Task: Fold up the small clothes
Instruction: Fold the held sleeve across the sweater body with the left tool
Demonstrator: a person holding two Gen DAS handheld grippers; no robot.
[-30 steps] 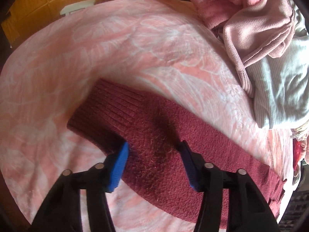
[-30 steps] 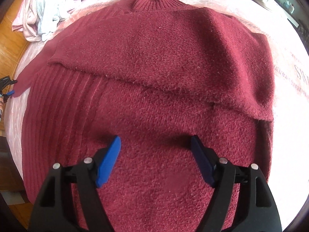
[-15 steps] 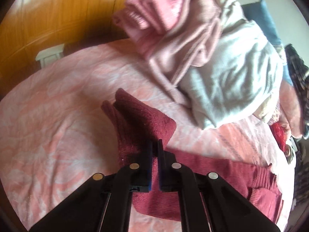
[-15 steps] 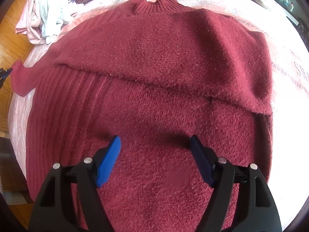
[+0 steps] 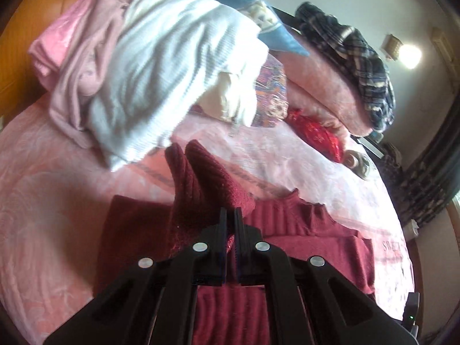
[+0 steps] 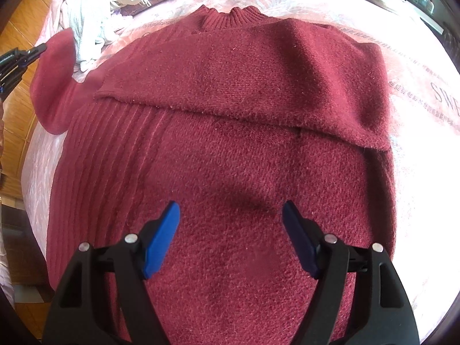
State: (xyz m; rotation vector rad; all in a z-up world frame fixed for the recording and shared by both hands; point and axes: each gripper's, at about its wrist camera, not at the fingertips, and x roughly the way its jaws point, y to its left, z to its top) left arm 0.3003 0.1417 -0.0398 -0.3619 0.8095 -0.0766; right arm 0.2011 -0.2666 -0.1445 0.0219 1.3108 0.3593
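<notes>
A dark red knit sweater lies flat on the pink bedspread, collar at the far end, with its right sleeve folded across the chest. My left gripper is shut on the sweater's left sleeve and holds it lifted, the cuff end sticking up. The lifted sleeve and the left gripper show at the left edge of the right wrist view. My right gripper is open and empty, hovering just above the sweater's lower body.
A heap of clothes lies at the head of the bed: a white ribbed garment, pink garments, a plaid one and a red item. A wooden floor lies left of the bed.
My left gripper closed on the left sleeve, lifted it off the bed and carried it toward the sweater's body. The right gripper stayed open and hardly moved.
</notes>
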